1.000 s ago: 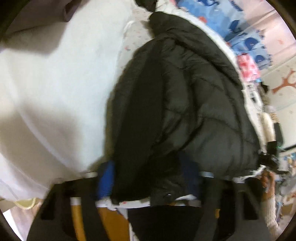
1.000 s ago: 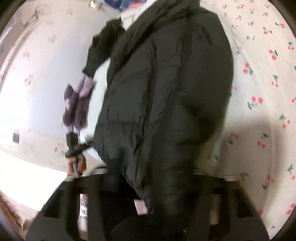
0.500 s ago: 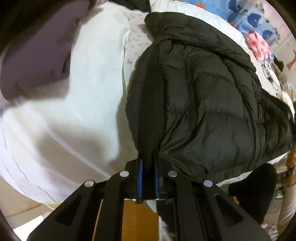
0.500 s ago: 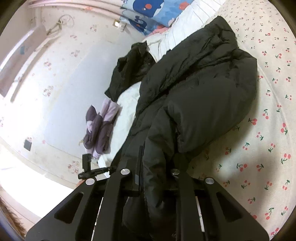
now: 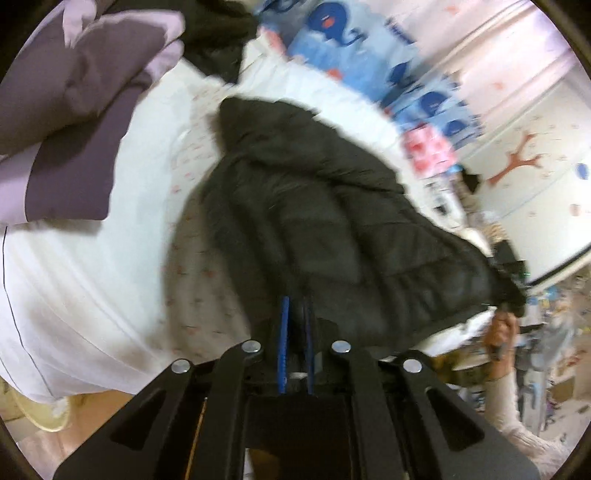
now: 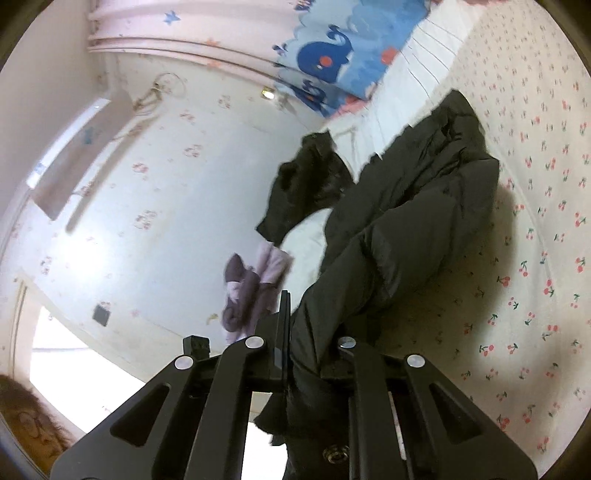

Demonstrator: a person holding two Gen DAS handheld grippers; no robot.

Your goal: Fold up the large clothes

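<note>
Left wrist view: the left gripper [image 5: 296,325], blue pads drawn narrow, is clamped on the hem of a black puffer jacket [image 5: 332,221]. The jacket lies spread on a bed [image 5: 207,258] covered by a cherry-print sheet [image 5: 192,280], its hood end toward the head of the bed and its hem at the near edge, raised off the sheet at the two held corners. At the jacket's far hem corner, toward the right edge of the bed, the right gripper [image 5: 511,280] pinches the cloth; a hand [image 5: 500,332] in a pale fuzzy sleeve [image 5: 517,424] holds it. A white duvet [image 5: 74,277] covers the left side of the bed, with a purple garment [image 5: 74,129] lying on it and a second dark garment [image 5: 218,33] beyond. A whale-print pillow [image 5: 343,48] sits at the head of the bed.

Right wrist view: the right gripper [image 6: 295,332], fingers nearly together, is closed on a bunched fold of the jacket [image 6: 406,229], which hangs down between the fingers and runs away across the cherry-print sheet [image 6: 535,258]. The dark garment [image 6: 306,184] and purple garment [image 6: 255,284] lie along the wall-side edge of the bed; the whale-print pillow [image 6: 332,55] is at its head. The left gripper [image 6: 197,347] shows only partly, at lower left.
</note>
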